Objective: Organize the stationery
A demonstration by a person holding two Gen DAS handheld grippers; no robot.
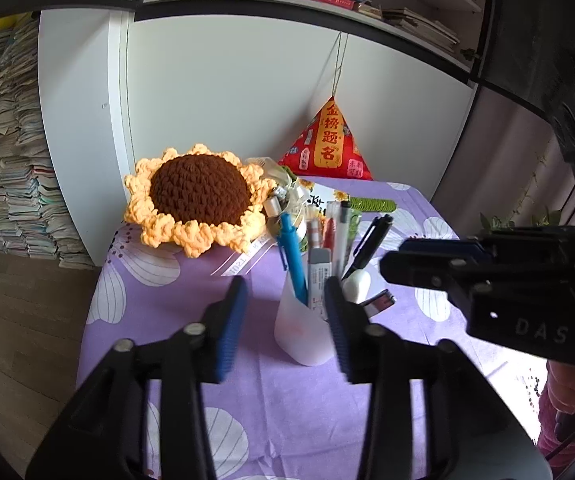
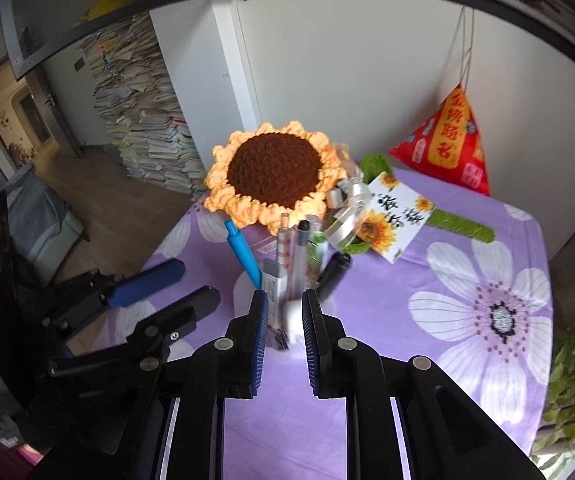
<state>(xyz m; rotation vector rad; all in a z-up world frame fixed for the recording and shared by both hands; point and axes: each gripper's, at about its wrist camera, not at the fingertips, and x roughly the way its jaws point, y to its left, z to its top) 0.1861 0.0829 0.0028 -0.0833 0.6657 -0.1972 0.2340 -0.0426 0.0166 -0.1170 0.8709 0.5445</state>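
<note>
standing near the middle of the purple flowered tablecloth, a frosted plastic cup holds a blue pen, a black pen, clear pens and a grey eraser. left gripper spread apart around the cup, not pressing. right gripper nearly together; whether it pinches the small white thing is unclear.

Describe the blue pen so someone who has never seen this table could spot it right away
Find the big crochet sunflower on the purple flowered cloth. Just in front of it stands a frosted cup full of pens. The blue pen leans at the cup's sunflower-side edge, the only bright blue one among white, grey and black neighbours.
</note>
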